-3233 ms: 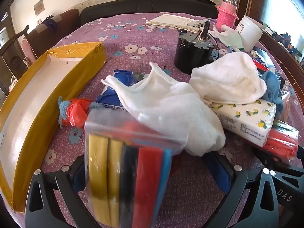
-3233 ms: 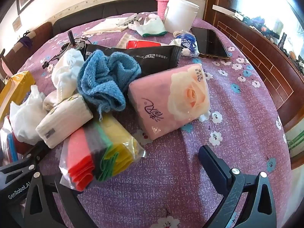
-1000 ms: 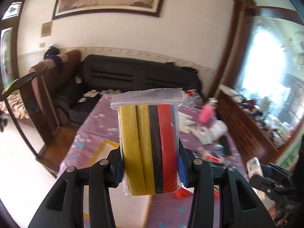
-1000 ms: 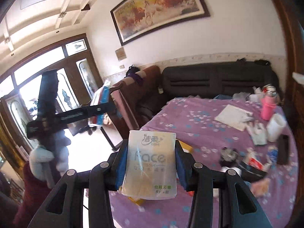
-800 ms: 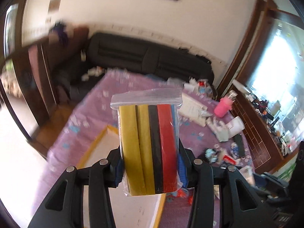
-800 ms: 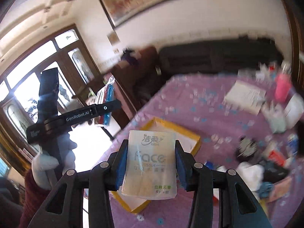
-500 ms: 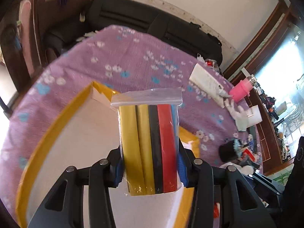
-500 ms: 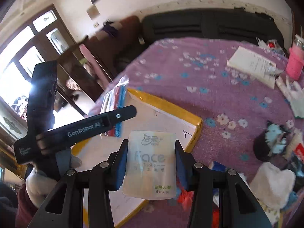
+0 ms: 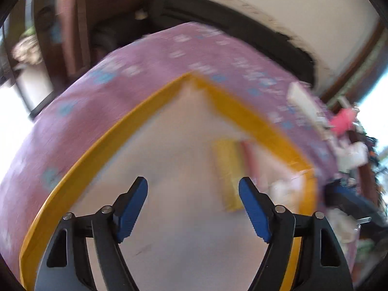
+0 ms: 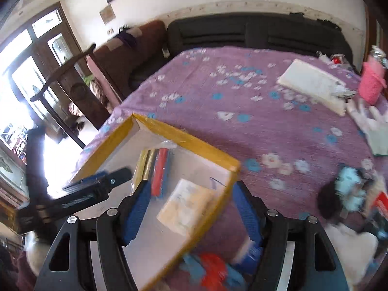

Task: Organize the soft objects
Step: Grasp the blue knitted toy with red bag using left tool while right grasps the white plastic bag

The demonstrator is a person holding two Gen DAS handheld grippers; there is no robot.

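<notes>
Both packs have left the fingers since half a second ago and now lie in the yellow box point(image 10: 194, 143). That box sits on the purple flowered table point(image 10: 242, 92), shallow, with yellow walls and a white floor. Inside it, the clear bag of coloured cloths point(image 10: 155, 167) lies near the far corner, its yellow, black, red and blue strips side by side. The tissue pack point(image 10: 186, 206) lies flat on the box floor just beside the bag, nearer the right wall.

Over the box, the right gripper point(image 10: 191, 211) has its blue fingers point(image 10: 137, 211) opening, clear of the tissue pack seen between them. The left gripper point(image 9: 192, 208) is opening too, with only bare box floor between its fingers point(image 9: 132, 208); the bag shows blurred beyond its right finger, against the box's wall point(image 9: 254, 121).

Outside the box, towards the right of the table, lie a red and blue bundle point(image 10: 211, 271), white cloths point(image 10: 351, 245) and a pink cup point(image 10: 372, 82).
</notes>
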